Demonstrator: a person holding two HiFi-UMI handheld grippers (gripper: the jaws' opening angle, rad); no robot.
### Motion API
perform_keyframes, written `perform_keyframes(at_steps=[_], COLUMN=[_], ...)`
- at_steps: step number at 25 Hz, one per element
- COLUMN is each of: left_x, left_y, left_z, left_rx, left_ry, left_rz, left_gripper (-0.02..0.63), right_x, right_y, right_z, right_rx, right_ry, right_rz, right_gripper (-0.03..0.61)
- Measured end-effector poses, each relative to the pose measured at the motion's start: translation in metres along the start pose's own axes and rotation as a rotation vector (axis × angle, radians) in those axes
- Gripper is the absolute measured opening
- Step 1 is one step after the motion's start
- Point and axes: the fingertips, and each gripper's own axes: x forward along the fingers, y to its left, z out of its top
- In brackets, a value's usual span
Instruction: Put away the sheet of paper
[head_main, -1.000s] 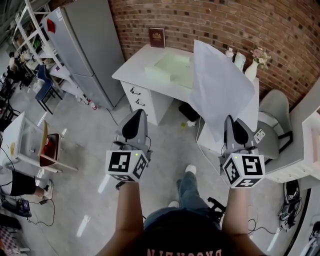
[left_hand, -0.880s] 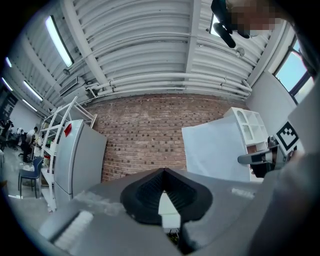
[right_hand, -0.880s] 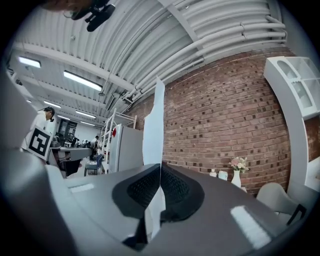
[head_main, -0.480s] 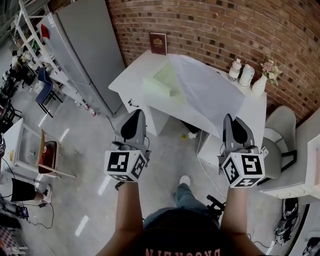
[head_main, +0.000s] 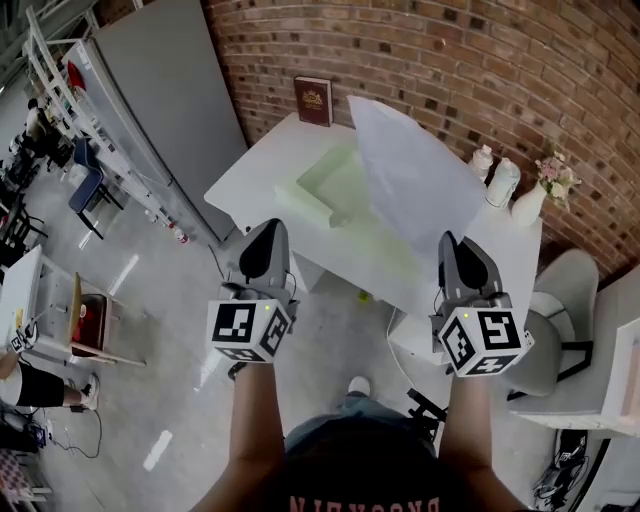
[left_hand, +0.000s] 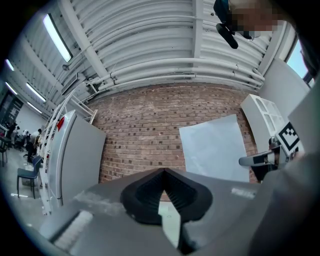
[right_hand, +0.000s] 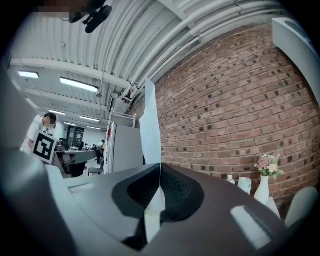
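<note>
The sheet of paper (head_main: 410, 180) is white and stands on edge above the white desk (head_main: 250, 165). Its lower corner is pinched in my right gripper (head_main: 448, 240), which is shut on it. In the right gripper view the sheet (right_hand: 150, 125) rises edge-on from between the pads of that gripper (right_hand: 160, 169). My left gripper (head_main: 268, 228) is level beside it, shut and holding nothing, with its tip over the desk's near edge. The left gripper view shows its pads meeting (left_hand: 164, 171), with the paper (left_hand: 215, 147) and the right gripper (left_hand: 256, 160) off to the right. A pale green tray (head_main: 330, 185) lies on the desk under the sheet.
A brown book (head_main: 313, 100) leans on the brick wall behind the desk. Two bottles (head_main: 503, 182) and a vase of flowers (head_main: 535, 200) stand at the desk's right end. A grey cabinet (head_main: 160, 90) is at the left and a grey chair (head_main: 565, 290) at the right.
Both grippers have moved forward towards the desk, the right one carrying the paper. The sheet now stands over the green tray, and the desk lies closer beneath the grippers.
</note>
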Motion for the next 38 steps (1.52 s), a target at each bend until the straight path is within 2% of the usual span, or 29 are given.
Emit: perform_keyframes(at_steps=[9,15,22,30,38], left_x=[0.056,0.082,0.129,0.201,0.267], left_y=[0.007,0.019,0.042,0.089,0.136], left_z=[-0.016,-0.033,-0.045,-0.06,-0.091], left_rx=[-0.009,-0.019,-0.022,-0.06,-0.089], left_ry=[0.007,0.031,0.043,0.062,0.113], left_rz=[0.018,0.004,-0.061,-0.139,-0.227], left_gripper=[-0.005,-0.005,-0.005,-0.005,-0.006], right_x=[0.054,0.078,0.115,0.178,0.234], right_y=[-0.032,-0.043,-0.054,-0.061,-0.06], right_z=[-0.01,-0.024,-0.046,-0.071,-0.1], right_rx=[0.023,0.051,0.138,0.205,0.244], right_ry=[0.019,0.044,0.077,0.131,0.194], right_rz=[0.033,0.015,-0.026,-0.11,-0.185], right_gripper=[0.0,0.0,0.0,0.0,0.0])
